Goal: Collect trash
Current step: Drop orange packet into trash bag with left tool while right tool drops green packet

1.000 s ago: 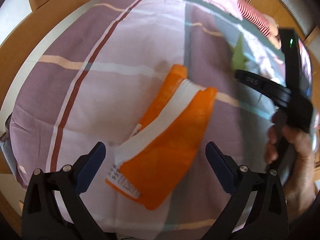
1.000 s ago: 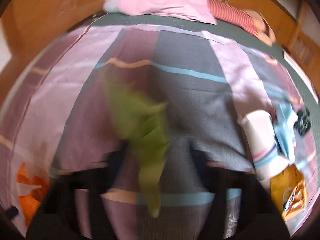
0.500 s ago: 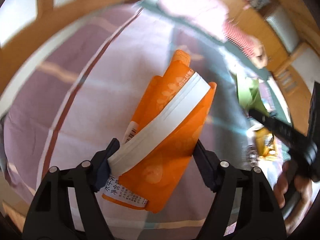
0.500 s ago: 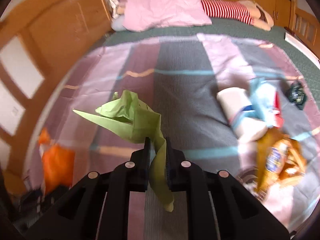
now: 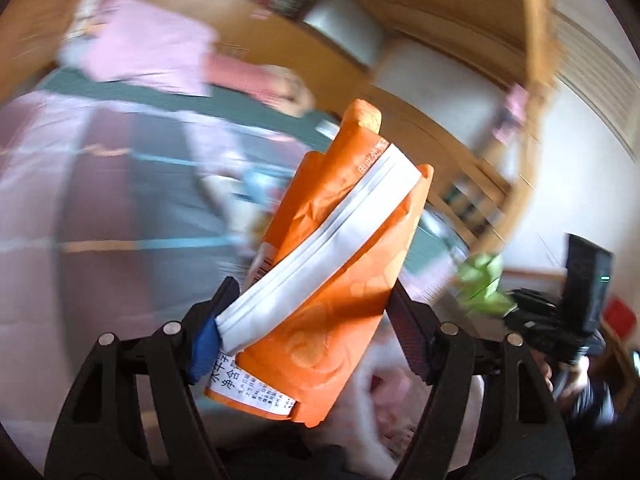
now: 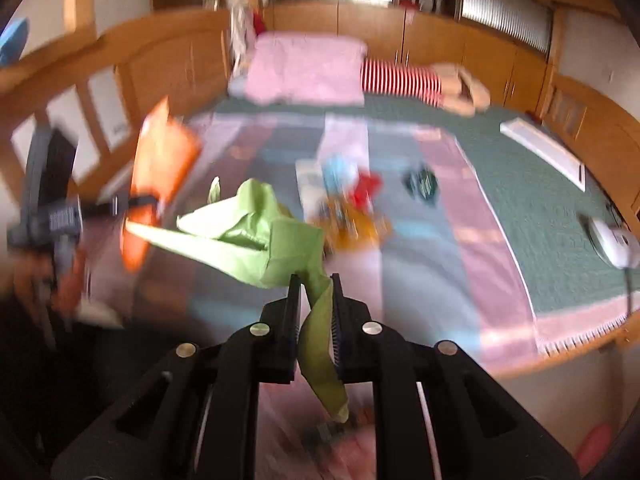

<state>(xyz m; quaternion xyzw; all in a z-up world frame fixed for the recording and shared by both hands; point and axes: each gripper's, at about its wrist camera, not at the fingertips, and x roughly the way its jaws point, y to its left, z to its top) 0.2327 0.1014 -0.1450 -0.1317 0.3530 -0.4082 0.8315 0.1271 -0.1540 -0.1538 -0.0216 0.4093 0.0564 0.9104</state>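
Note:
An orange pouch (image 5: 332,280) with a white zip strip and a printed label is clamped between the pads of my left gripper (image 5: 314,312), lifted clear of the bed. My right gripper (image 6: 314,300) is shut on a crumpled green paper (image 6: 256,236), which sticks out to the left above the bed. In the right wrist view the orange pouch (image 6: 160,168) and the left gripper (image 6: 136,202) show blurred at the left. The green paper (image 5: 482,284) and the right gripper (image 5: 516,304) appear at the right of the left wrist view.
Several more pieces of trash lie mid-bed: a yellow snack bag (image 6: 356,228), blue (image 6: 338,172) and red (image 6: 366,190) wrappers, a dark wrapper (image 6: 422,184). A pink pillow (image 6: 308,68) and striped cushion (image 6: 400,80) sit at the head. Wooden panels (image 6: 168,64) surround the bed. A fan (image 6: 614,242) stands right.
My left gripper closed on the orange pouch and lifted it off the bed, turning. My right gripper closed on the green paper and carried it up and back from the bed.

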